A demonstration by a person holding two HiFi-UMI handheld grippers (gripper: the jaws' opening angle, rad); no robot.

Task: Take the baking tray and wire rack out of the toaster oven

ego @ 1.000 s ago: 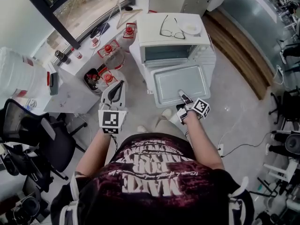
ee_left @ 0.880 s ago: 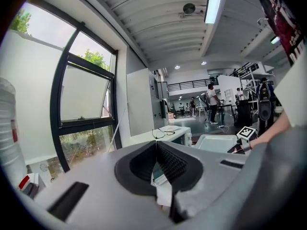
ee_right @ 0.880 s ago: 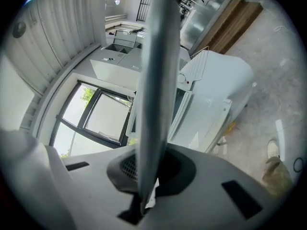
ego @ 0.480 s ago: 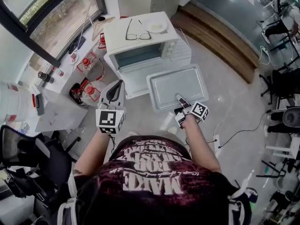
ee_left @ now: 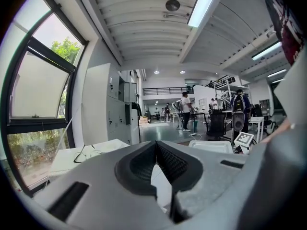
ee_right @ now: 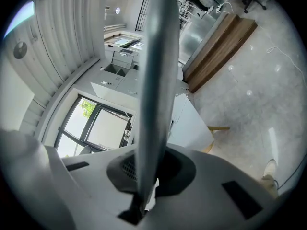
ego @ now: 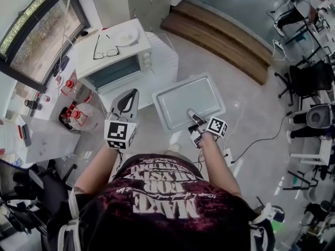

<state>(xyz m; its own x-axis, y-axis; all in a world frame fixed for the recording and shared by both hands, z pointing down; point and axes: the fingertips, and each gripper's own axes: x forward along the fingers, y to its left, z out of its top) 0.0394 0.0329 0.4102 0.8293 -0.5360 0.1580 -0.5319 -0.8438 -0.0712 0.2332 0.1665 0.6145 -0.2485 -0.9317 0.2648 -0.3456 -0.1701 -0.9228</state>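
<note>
Grey metal fills the middle of the head view: the baking tray, clear of the toaster oven at upper left and held over the pale concrete floor. My right forearm stretches up from the bottom edge, and my right gripper is clamped on the tray's near rim. My left forearm rises left of centre. My left gripper points toward the oven, tips together, holding nothing. Glasses and a plate lie on the oven's top. A wooden step crosses the upper right, and a window fills the upper left.
</note>
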